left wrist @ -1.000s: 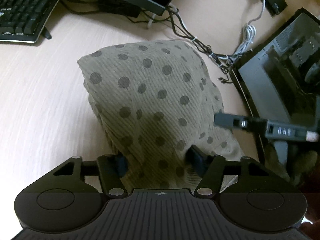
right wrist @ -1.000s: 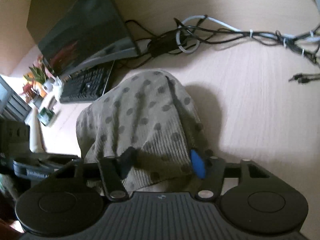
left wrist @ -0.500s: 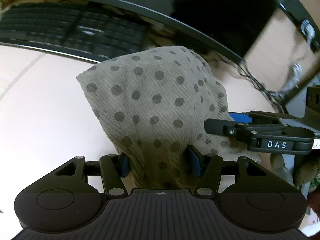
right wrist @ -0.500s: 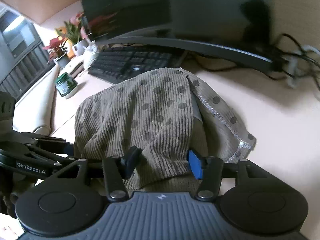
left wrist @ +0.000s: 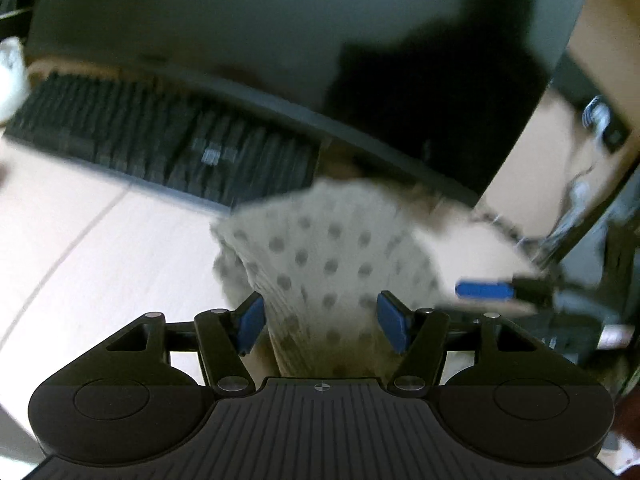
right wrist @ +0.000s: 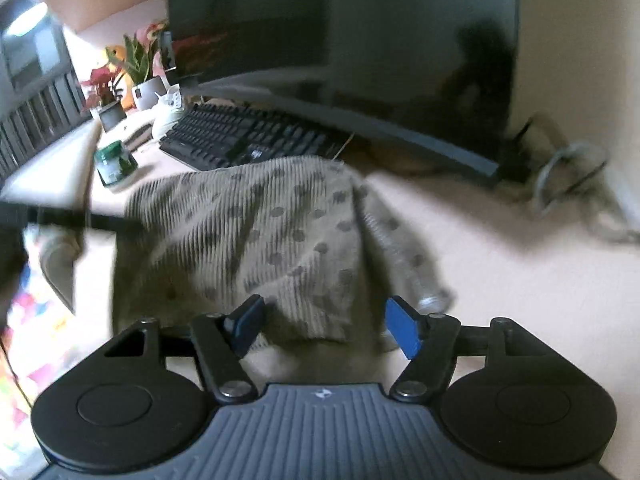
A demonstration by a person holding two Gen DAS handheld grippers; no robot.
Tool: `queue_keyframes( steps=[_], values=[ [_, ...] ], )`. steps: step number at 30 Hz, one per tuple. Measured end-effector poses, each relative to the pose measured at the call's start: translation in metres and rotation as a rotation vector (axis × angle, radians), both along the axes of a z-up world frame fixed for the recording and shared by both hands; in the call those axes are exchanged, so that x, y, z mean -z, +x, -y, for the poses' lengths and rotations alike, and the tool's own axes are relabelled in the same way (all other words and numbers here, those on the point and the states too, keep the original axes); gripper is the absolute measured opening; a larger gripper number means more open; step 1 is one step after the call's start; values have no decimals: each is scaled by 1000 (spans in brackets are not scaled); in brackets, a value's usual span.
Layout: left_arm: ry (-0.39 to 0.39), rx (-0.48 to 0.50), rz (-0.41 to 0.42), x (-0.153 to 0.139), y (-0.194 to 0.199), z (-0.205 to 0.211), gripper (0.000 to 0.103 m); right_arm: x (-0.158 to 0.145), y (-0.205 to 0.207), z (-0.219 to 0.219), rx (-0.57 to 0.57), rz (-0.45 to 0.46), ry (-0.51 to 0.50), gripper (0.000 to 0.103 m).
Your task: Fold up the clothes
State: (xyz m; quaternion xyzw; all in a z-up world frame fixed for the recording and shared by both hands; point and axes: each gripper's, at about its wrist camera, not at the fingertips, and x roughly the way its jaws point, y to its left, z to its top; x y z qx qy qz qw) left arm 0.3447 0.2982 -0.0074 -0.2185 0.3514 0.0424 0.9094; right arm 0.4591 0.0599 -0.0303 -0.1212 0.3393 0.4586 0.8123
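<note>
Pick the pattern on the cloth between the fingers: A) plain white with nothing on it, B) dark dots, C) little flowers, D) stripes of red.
B, because the tan ribbed cloth is covered in round dark dots, seen in the left wrist view too.

Pale desk (right wrist: pixel 520 300), dotted garment (right wrist: pixel 260 232), keyboard (right wrist: pixel 240 136), jar (right wrist: pixel 116 162)
</note>
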Motion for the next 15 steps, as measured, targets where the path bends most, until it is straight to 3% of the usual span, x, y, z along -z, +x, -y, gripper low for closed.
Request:
queue_keyframes(
  steps=[3, 6, 12, 15],
  values=[
    [-21, 36, 51, -11, 8, -11, 62, -9, -13, 10, 4, 54, -2, 56],
    [21, -22, -20, 2, 25, -28, 51, -9, -16, 13, 44, 5, 28, 58],
    [136, -176, -143, 14, 3, -61, 63, -1, -9, 42, 136, -66, 40, 59],
    [156, -206, -127, 0, -15, -66, 61, 1, 6, 55, 181, -193, 121, 59]
  ],
)
